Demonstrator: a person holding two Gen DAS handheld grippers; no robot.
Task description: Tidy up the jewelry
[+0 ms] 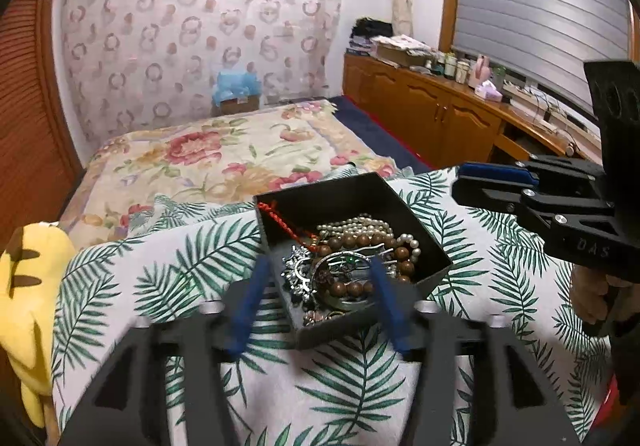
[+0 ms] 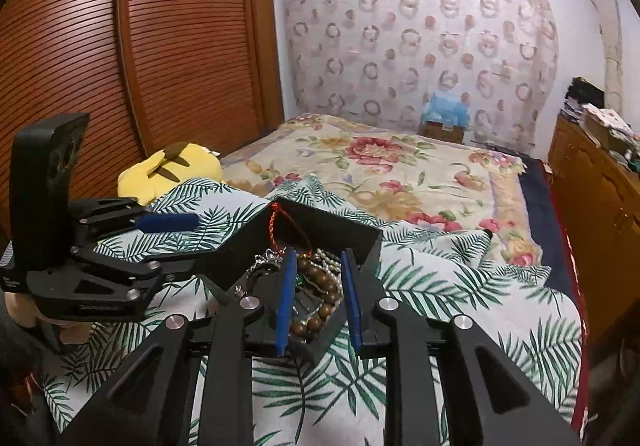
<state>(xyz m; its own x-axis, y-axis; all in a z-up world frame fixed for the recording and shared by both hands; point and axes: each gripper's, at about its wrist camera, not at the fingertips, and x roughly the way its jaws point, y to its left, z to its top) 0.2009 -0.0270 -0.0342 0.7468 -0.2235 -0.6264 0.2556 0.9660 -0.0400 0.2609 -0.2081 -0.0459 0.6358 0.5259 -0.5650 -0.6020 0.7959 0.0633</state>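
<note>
Open black square box (image 1: 420, 222) sits on white cloth with green palm-leaf print (image 1: 168, 270), filled with tangled jewelry: white pearl strand (image 1: 360, 224), brown wooden bead bracelet (image 1: 362, 240), red cord (image 1: 288, 224). Left gripper (image 1: 316, 282) above box, blue fingers spread wide. Right gripper (image 2: 318, 270) over box, fingers apart, pinching nothing. Yellow plush toy (image 2: 172, 170) beside cloth.

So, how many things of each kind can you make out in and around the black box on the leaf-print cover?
Black box: 1
Wooden bead strings: at least 1; the pile hides whether there are more
Pearl strands: at least 1
Red cords: 1
Silver pieces: tangled, at least 1
Yellow plush toys: 1
Grippers: 2, left gripper and right gripper
Total: at least 8
</note>
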